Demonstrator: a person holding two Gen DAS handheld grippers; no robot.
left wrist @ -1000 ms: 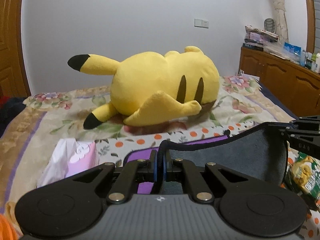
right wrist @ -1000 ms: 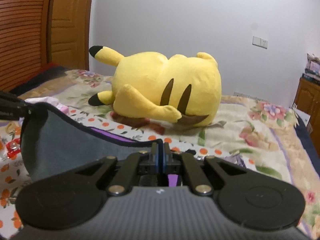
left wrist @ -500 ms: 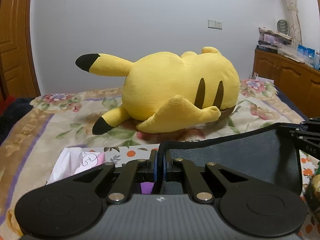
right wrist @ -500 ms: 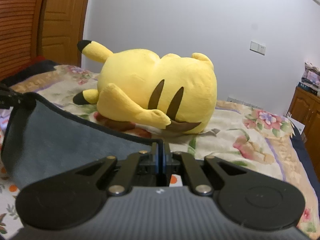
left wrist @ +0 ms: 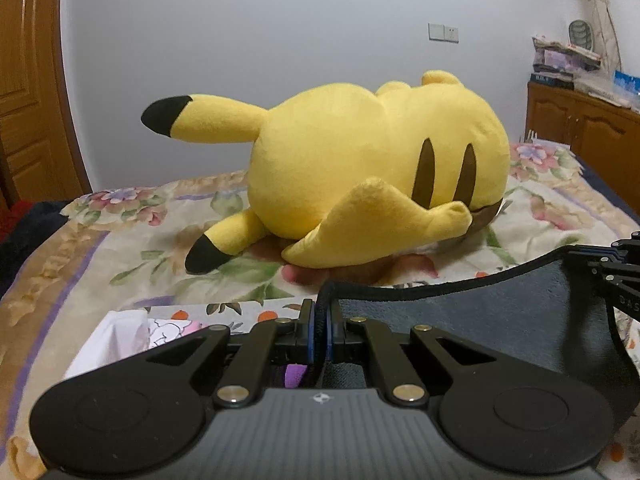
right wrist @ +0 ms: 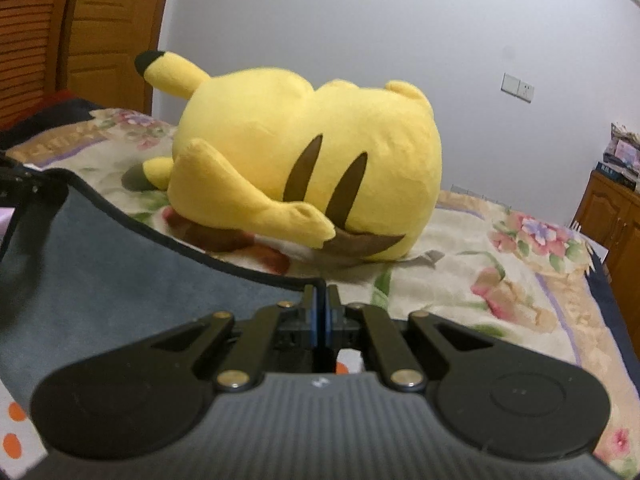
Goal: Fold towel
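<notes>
Both hand-held grippers have carried the towel's edge forward since a second ago, so the yellow plush toy (left wrist: 360,168) now looms larger; from the left wrist, the left hand-held gripper (left wrist: 320,334) is clenched on the dark grey towel (left wrist: 480,320), which hangs in front of the toy above the bed (left wrist: 80,264). From the right wrist, the right hand-held gripper (right wrist: 320,320) pinches the other corner, the towel sagging between them; I judge a fold is under way, with laying down still left.
</notes>
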